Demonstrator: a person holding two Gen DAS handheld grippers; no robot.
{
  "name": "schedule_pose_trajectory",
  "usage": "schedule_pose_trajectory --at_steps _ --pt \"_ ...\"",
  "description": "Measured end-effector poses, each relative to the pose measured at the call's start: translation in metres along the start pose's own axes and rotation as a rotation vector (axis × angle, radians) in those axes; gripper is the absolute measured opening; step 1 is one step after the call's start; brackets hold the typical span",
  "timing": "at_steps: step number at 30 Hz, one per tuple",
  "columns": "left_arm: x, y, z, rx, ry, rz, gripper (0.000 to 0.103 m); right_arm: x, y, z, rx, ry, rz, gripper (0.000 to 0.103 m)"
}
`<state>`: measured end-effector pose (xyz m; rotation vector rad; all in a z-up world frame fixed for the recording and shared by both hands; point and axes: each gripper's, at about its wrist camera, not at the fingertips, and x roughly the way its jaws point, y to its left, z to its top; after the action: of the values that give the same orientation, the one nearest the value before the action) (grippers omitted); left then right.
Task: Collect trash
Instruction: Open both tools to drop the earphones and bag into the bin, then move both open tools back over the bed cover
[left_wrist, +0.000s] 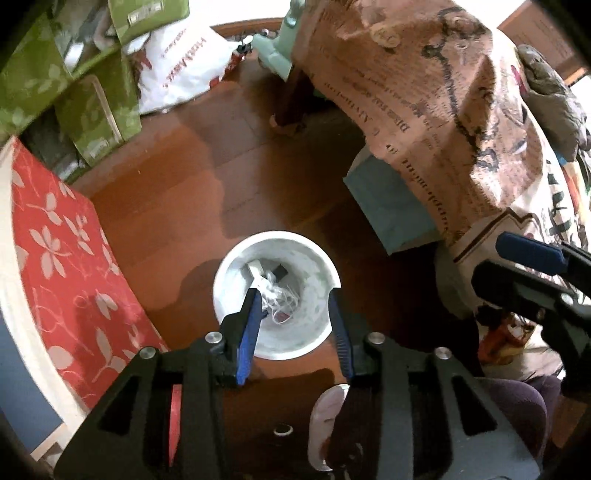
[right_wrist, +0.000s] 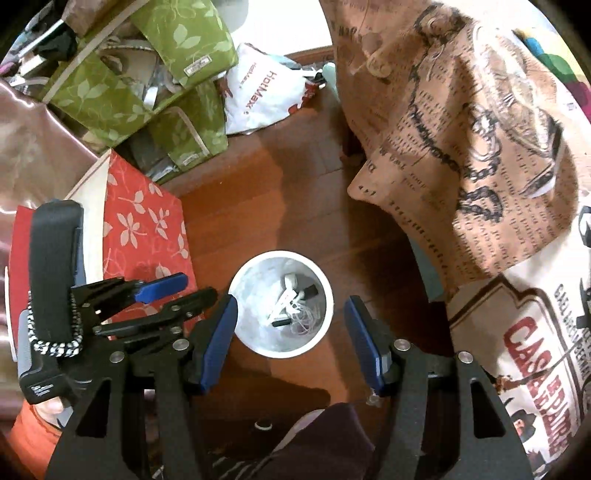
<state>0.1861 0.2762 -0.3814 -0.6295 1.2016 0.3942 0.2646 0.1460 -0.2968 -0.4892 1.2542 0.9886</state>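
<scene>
A white round bin (left_wrist: 277, 233) stands on the wooden floor, straight below both grippers. Inside it lie a tangle of white string (left_wrist: 282, 302), a white piece (left_wrist: 255, 267) and a small black piece (left_wrist: 281, 272). My left gripper (left_wrist: 293, 295) hangs over the bin's mouth, open, with nothing between its blue pads. In the right wrist view the same bin (right_wrist: 280, 253) holds the white tangle (right_wrist: 301, 317) and black bits. My right gripper (right_wrist: 291, 301) is open above it and holds nothing. The left gripper (right_wrist: 173, 295) shows at its left.
A red floral box (left_wrist: 55, 258) stands to the left, with green leaf-print boxes (left_wrist: 92, 110) and a white plastic bag (left_wrist: 184, 62) behind. A printed tablecloth (left_wrist: 443, 110) hangs at the right over a grey-blue box (left_wrist: 391, 206). A person's shoe (left_wrist: 328, 417) is near the bin.
</scene>
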Motion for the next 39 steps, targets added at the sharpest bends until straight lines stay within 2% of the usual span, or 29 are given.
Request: schedule_pose_trajectory --at_steps 6,12,20,24,31,39 --pt "-0.045 -0.013 -0.001 0.048 -0.088 0.032 0.036 -0.039 -0.008 -0.004 0.013 -0.092 -0.008 0.056" --pt "-0.101 -0.043 0.0 0.116 -0.205 0.047 0.036 -0.087 -0.019 -0.012 0.039 -0.202 -0.016 0.056" --pt "-0.164 -0.112 0.0 0.227 -0.339 0.016 0.037 -0.164 -0.046 -0.035 0.086 -0.38 -0.055 0.056" --pt "-0.184 -0.152 0.003 0.292 -0.386 0.005 0.04 -0.197 -0.066 -0.05 0.127 -0.458 -0.07 0.056" --pt "-0.21 -0.221 0.004 0.389 -0.441 -0.033 0.045 -0.25 -0.121 -0.086 0.225 -0.579 -0.136 0.056" --pt "-0.208 -0.31 0.005 0.514 -0.436 -0.105 0.05 -0.283 -0.192 -0.128 0.35 -0.634 -0.233 0.057"
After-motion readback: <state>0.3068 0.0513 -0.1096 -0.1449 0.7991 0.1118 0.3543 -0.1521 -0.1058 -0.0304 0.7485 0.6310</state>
